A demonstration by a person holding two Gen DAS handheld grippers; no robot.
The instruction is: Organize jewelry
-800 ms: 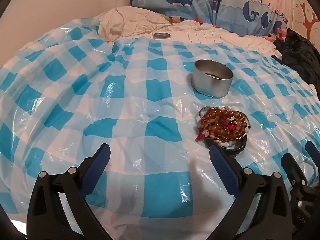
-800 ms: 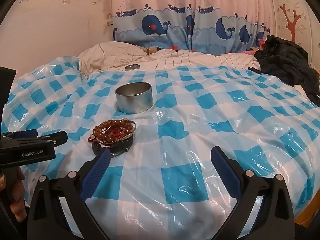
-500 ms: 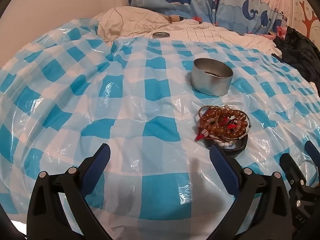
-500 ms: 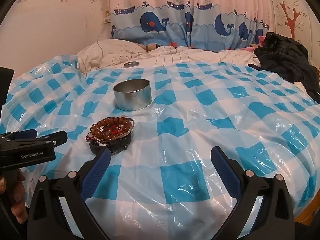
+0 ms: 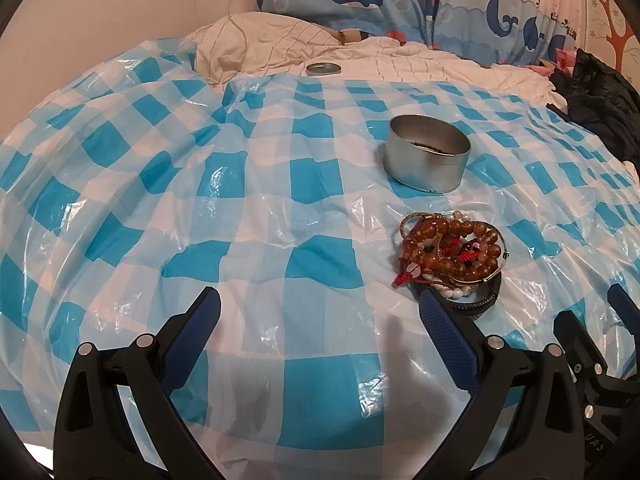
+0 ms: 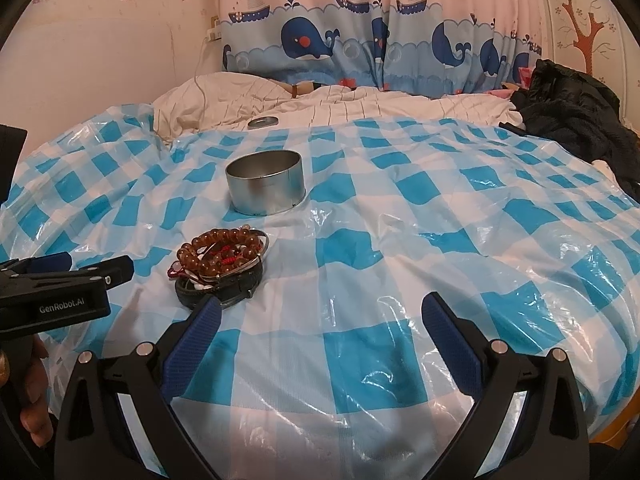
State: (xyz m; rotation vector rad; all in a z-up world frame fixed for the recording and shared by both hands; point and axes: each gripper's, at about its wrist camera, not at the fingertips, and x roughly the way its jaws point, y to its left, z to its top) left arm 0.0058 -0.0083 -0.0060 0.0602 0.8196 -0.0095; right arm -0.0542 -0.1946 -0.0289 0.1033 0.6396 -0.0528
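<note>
Little has changed in the last moment: both views have crept closer to the tin [image 5: 426,158]. The jewelry pile [image 5: 452,258] lies on the bed just before it. Left tongs [image 5: 320,320] and right tongs [image 6: 322,322] gape released, nothing picked up yet.

The left tool [image 5: 319,312] is built from matte black plastic arms, each faced with a dark blue ribbed pad [image 5: 448,344] and fastened by round silver screws. The right tool [image 6: 320,316] is made alike, with triangular cut-outs seen in its arms. White lettering, "GenRobot.AI", is printed on the side of the left tool's black body. A hand [image 6: 34,396] is seen around its handle.
</note>
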